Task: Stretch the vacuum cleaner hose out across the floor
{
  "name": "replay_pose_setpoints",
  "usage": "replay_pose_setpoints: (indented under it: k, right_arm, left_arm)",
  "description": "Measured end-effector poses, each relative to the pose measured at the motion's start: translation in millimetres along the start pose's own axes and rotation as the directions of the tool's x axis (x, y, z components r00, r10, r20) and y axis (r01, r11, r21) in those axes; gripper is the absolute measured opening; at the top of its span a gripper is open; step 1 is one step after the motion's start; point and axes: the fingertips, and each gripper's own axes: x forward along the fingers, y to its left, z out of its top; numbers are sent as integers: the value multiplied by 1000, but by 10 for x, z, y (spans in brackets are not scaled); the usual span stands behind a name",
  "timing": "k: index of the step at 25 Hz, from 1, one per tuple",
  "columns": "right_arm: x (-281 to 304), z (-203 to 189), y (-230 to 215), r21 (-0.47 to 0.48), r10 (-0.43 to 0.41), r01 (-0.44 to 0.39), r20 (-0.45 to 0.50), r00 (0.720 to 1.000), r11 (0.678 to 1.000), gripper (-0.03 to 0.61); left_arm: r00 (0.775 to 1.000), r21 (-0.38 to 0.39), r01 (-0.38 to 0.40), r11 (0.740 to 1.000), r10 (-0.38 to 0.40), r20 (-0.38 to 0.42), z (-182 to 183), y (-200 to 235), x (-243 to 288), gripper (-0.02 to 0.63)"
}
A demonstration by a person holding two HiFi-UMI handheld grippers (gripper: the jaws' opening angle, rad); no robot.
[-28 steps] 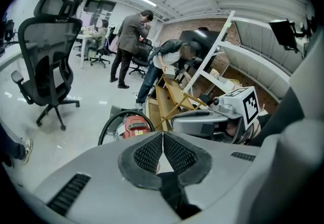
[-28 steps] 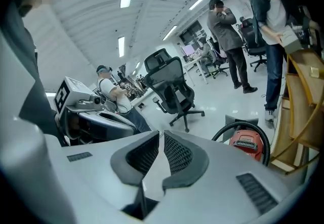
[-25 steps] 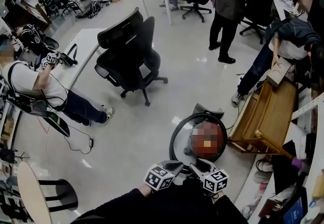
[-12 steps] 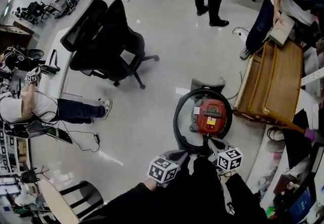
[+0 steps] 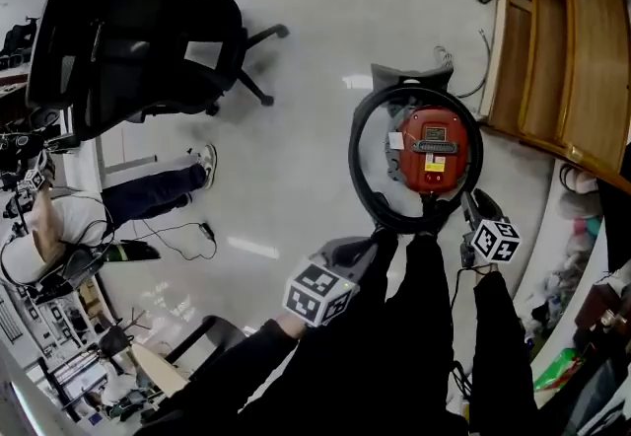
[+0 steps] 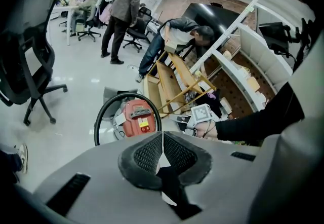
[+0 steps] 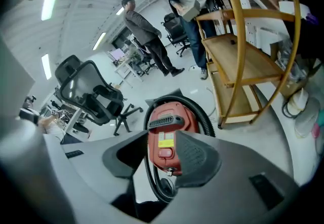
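Note:
A red canister vacuum cleaner [image 5: 434, 150] stands on the pale floor, with its black hose [image 5: 356, 153] coiled in a ring around it. My left gripper [image 5: 380, 241] is low and just short of the ring's near side, its pads pressed together with nothing in them [image 6: 162, 148]. My right gripper [image 5: 472, 201] hovers by the ring's near right edge. Its jaws have just been opening and stand apart [image 7: 158, 161]. Nothing is between the pads; the vacuum cleaner [image 7: 167, 129] and the hose [image 7: 206, 116] show beyond the gap.
A wooden shelf unit [image 5: 564, 49] leans just right of the vacuum. A black office chair [image 5: 128, 30] stands at far left, with a person sitting on the floor [image 5: 59, 217] and a thin cable [image 5: 187, 227] near it. Other people stand farther back [image 6: 121, 10].
The head view has tipped down, so the vacuum now fills the middle. Both grippers have dropped toward the hose ring, and the right one has swung out to its right side.

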Motion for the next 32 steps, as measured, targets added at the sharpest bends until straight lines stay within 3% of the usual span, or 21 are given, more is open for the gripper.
replay_pose_setpoints:
  k: [2,4,8,13,19,22,23,24,27,32]
  right_arm:
    - [273,-224,-305,-5,-53,53,-69,996,999,256]
    - [514,-440,-598,-34,-102,98,-151,983,995,292]
    - [887,-707,-1051,-76,-165,150,-258,952,986,296]
    - [1303,-887,-1510,-230,-239,164,-354,904,959,296]
    - [1504,-1172,-1753,-170,-238,186,-378,895,968,296]
    - [1544,-1194,-1783,-119,-206,173,-383,900,978,293]
    - [1553,-1204,-1758,-106,-179,149,-392,903,983,276]
    - [1553,-1186,-1723,-96,-154,126,-396,905,987,215]
    - [1447,-941,-1574,-92,-139,113,-361,922,989,203]
    - [936,-500,-854,-217,-110,41,-314,943,975,187]
  left_arm:
    - [998,-11,-3,1000,3,-56,-182,128,97,23]
    - [994,-30,-3,1000,0,-109,-344,223,203,23]
    - [987,-48,1,999,-9,-158,-535,326,388,23]
    - [983,-109,12,994,-32,-179,-648,358,709,23]
    - [976,-139,43,989,-71,-208,-797,284,963,23]
    - [977,-154,32,988,-63,-202,-808,288,1041,23]
    - [979,-156,25,987,-56,-198,-807,281,1056,23]
    - [980,-156,19,988,-49,-191,-798,265,1066,23]
    - [987,-145,9,989,-32,-158,-707,158,1054,23]
    - [997,-105,14,994,-22,-70,-291,-185,856,23]
